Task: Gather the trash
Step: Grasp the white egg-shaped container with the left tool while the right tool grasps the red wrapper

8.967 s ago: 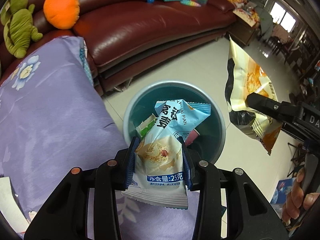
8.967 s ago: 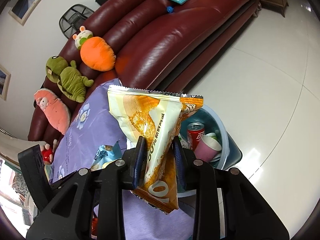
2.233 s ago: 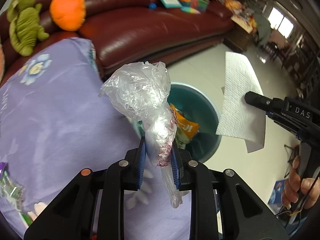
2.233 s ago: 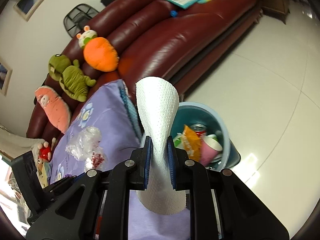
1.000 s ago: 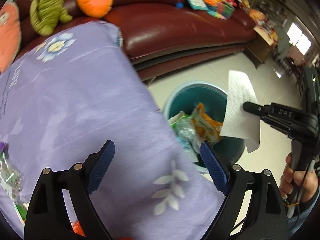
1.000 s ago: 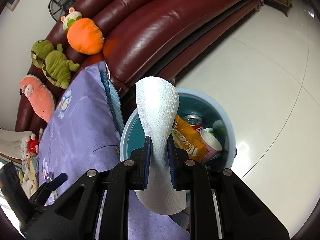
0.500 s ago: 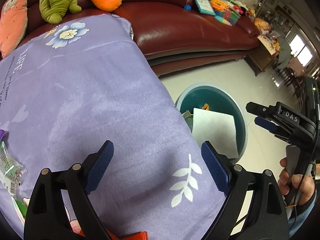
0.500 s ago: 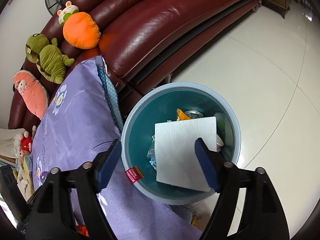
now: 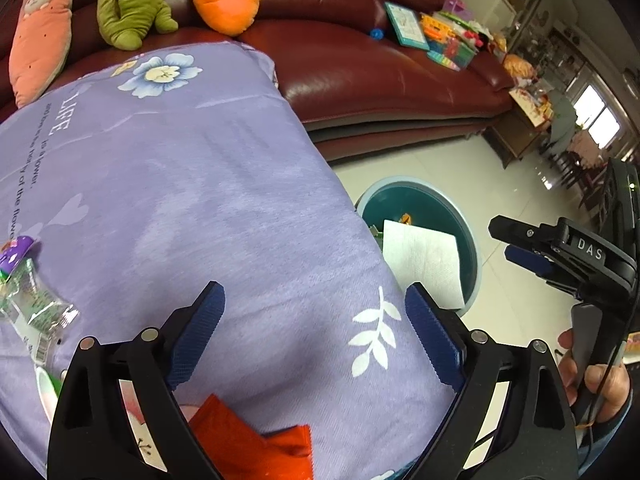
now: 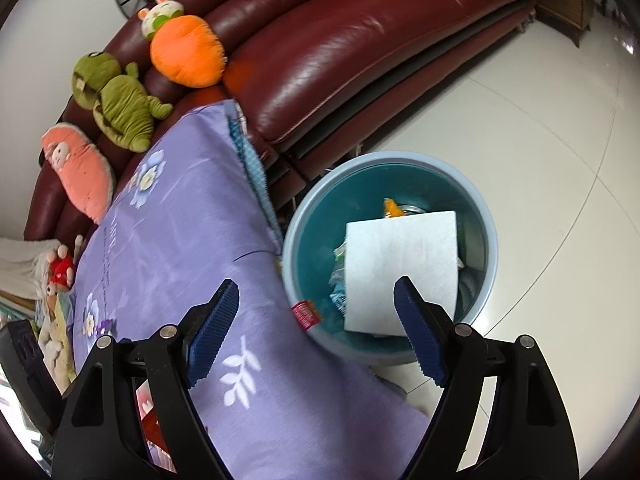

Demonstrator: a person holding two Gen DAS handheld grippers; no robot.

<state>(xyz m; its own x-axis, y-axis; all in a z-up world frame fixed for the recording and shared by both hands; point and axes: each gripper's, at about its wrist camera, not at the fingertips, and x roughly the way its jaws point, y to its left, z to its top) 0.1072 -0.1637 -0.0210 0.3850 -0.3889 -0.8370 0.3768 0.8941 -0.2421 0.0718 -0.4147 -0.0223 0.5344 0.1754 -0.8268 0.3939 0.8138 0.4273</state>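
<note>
A teal bin with a pale blue rim stands on the floor beside the purple cloth. A white paper towel lies flat on top of the wrappers inside it, also seen as the paper towel in the bin. My right gripper hangs above the bin's near edge; its jaws are opening with nothing between them. It shows side-on as the right gripper in the left wrist view. My left gripper is open and empty over the cloth. A clear plastic wrapper and a red packet lie on the cloth.
The purple flowered cloth covers a raised surface next to the bin. A dark red leather sofa with plush toys runs behind. A small red wrapper sits at the bin's near rim. White tiled floor lies to the right.
The right gripper opened and let go of the paper towel, which fell flat into the bin. Both grippers drew back and up from the bin; the left stayed open.
</note>
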